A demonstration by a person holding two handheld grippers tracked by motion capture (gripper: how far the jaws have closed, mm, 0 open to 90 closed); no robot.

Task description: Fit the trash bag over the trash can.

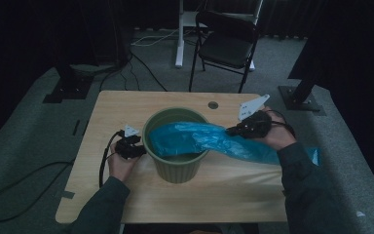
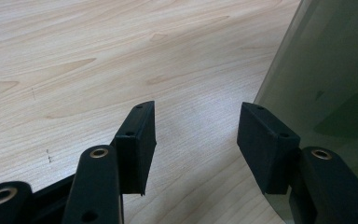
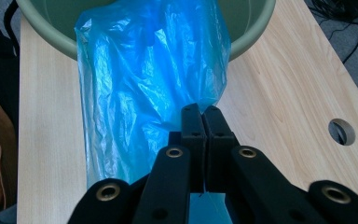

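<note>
A green plastic bin [image 1: 175, 146] stands in the middle of the wooden table [image 1: 126, 200]. A blue plastic bag [image 1: 209, 139] drapes from inside the bin over its right rim and trails across the table to the right. My right gripper [image 1: 233, 130] is shut on the bag just right of the rim; in the right gripper view the jaws pinch the blue film [image 3: 144, 79] below the bin's rim [image 3: 256, 32]. My left gripper [image 1: 139, 148] rests open beside the bin's left wall [image 2: 326, 88], nothing between its fingers [image 2: 137, 140].
A round cable hole [image 1: 213, 105] sits near the table's far edge. A black folding chair [image 1: 224, 44] stands behind the table. Cables trail off the table's left side onto the floor.
</note>
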